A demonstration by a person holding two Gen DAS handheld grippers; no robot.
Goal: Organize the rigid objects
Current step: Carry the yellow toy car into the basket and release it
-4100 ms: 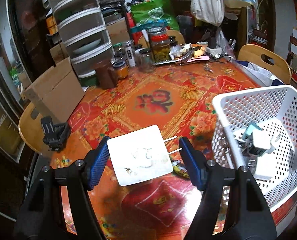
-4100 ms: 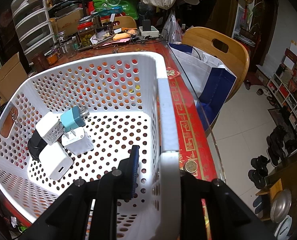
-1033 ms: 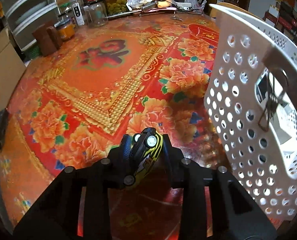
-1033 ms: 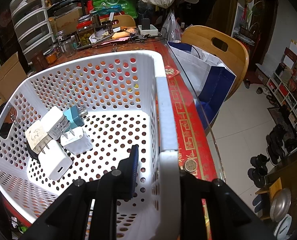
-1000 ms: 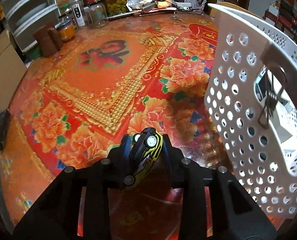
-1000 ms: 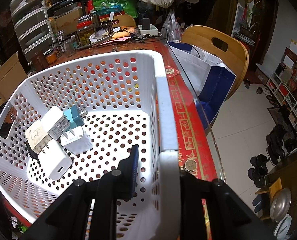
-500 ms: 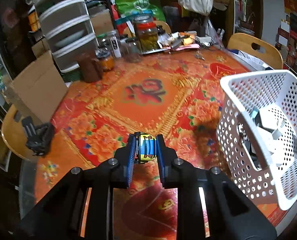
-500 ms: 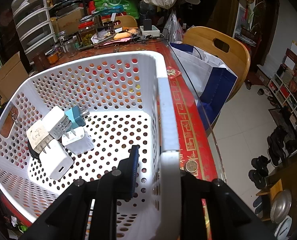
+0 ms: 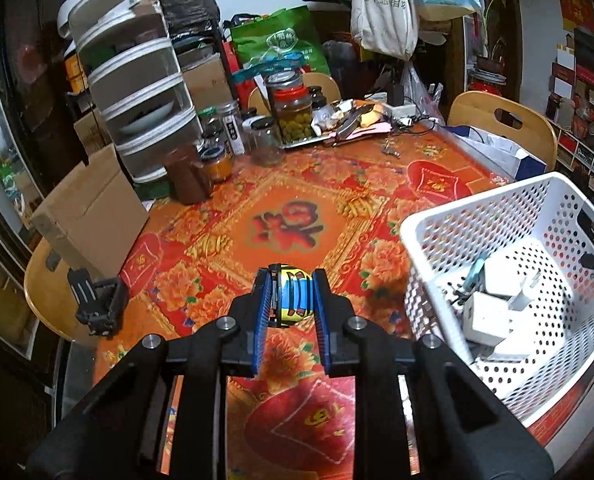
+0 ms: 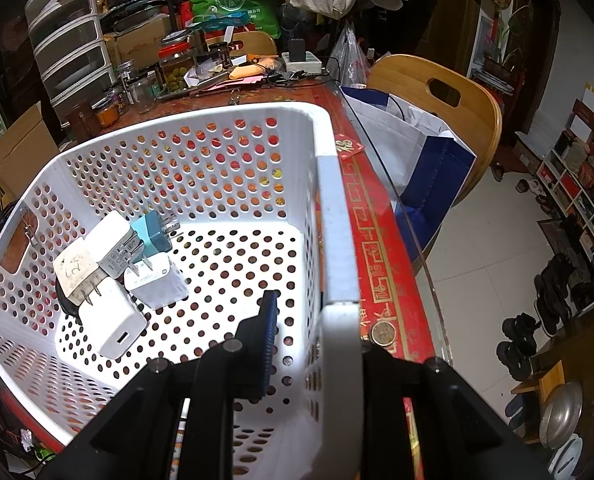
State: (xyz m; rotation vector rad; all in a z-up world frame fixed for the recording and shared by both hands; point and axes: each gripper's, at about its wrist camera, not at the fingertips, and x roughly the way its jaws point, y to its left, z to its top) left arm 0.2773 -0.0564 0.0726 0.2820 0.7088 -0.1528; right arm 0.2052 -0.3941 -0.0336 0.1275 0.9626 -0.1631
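Note:
My left gripper (image 9: 293, 280) is shut on a small yellow and blue toy car (image 9: 295, 300), held in the air above the red flowered tablecloth (image 9: 281, 224). To its right stands a white perforated basket (image 9: 477, 200) with several white and teal chargers (image 9: 493, 308) inside. In the right wrist view my right gripper (image 10: 317, 320) is shut on the basket's near right wall (image 10: 333, 240), one blue pad inside and the other finger hidden behind it. The chargers (image 10: 117, 280) lie in a pile at the basket's left side.
Jars (image 9: 293, 112), a plastic drawer tower (image 9: 137, 92) and a cardboard box (image 9: 89, 208) crowd the far and left side of the table. A black clip-like object (image 9: 97, 300) rests on a wooden chair. A coin (image 10: 383, 334) and a blue-white bag (image 10: 417, 152) are right of the basket.
The left gripper has lifted well above the table with the toy car in it, and its view now takes in the basket from above. The right gripper kept still on the basket wall.

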